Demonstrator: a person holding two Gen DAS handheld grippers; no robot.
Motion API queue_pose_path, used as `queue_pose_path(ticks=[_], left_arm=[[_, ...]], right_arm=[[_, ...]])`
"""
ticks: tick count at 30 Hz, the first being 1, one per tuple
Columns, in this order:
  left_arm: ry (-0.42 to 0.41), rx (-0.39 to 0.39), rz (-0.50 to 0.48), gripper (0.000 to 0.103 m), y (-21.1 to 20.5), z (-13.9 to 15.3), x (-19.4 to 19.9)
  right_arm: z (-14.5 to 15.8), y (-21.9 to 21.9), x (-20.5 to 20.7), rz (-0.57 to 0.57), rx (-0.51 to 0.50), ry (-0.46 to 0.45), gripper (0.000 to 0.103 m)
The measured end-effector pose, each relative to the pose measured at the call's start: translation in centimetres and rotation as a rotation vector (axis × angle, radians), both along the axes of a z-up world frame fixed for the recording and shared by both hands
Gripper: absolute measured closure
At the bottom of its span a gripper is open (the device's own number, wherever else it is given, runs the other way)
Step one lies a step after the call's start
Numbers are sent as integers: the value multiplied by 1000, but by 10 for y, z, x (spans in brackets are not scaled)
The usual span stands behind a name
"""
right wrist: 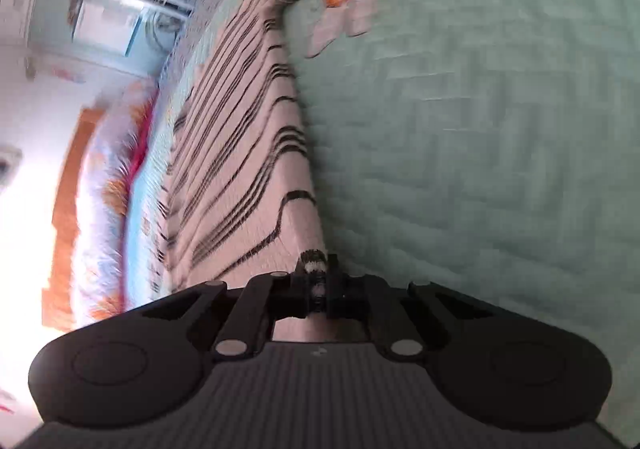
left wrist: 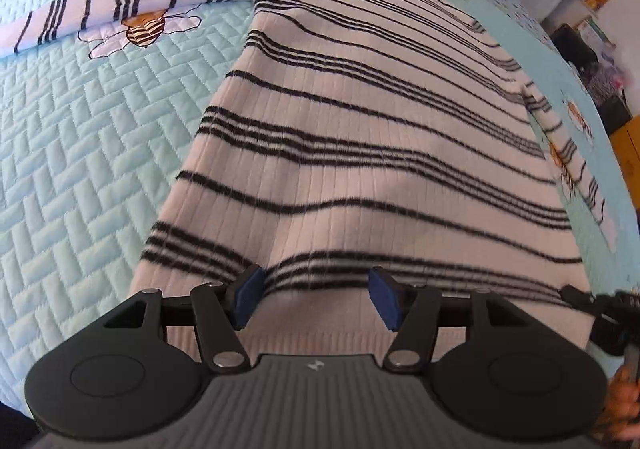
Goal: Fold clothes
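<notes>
Right hand-held gripper [right wrist: 318, 283] pinching sweater [right wrist: 240, 153] hem corner | left hand-held gripper [left wrist: 316, 297] spread above hem | advice: lift evenly, keep the edge taut.

No legible text, numbers or signs appear in either view. Only a small pale logo mark, unreadable, stands on each gripper's ribbed grey housing [left wrist: 316, 366].

Quilted aqua bedspread [left wrist: 80, 137], striped white sweater [left wrist: 360, 129] spread flat
</notes>
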State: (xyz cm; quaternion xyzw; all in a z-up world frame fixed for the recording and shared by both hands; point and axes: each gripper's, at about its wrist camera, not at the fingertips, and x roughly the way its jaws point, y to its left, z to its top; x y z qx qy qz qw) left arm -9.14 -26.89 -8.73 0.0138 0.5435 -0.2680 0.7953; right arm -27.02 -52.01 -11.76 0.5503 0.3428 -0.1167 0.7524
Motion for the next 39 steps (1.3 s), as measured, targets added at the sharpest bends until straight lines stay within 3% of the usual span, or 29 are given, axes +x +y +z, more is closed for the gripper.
queue_pose_path(ticks=[3, 5, 7, 12, 14, 15, 16, 19, 26, 30, 33, 39], left_arm=[[8, -17, 11, 42, 5, 5, 0], [18, -35, 25, 42, 9, 9, 1], [27, -54, 38, 42, 13, 13, 2], [43, -65, 71, 42, 22, 16, 1], [51, -68, 81, 42, 25, 16, 1], [53, -69, 87, 42, 27, 16, 1], [53, -75, 94, 42, 30, 19, 0], [29, -75, 113, 42, 43, 27, -2], [29, -43, 166, 41, 60, 21, 1], [-26, -83, 217, 41, 73, 32, 6], [-24, -97, 251, 41, 83, 29, 16], [139, -230, 272, 41, 98, 1, 49]], right_arm=[[0, -3, -1, 18, 39, -29, 95], [-4, -4, -11, -19, 103, -62, 81], [-9, 0, -22, -36, 128, -80, 77], [-7, 33, -36, 67, 134, -84, 72], [-3, 48, -33, 109, 95, -80, 75], [0, 52, -31, 123, 62, -65, 83], [4, 56, -31, 135, 25, -46, 98], [20, 51, -40, 100, -42, -7, 98], [6, 37, -64, 71, -5, 38, 99], [0, 37, -66, 54, 10, 41, 99], [2, 41, -55, 67, -13, 58, 99], [6, 38, -56, 73, -12, 98, 99]])
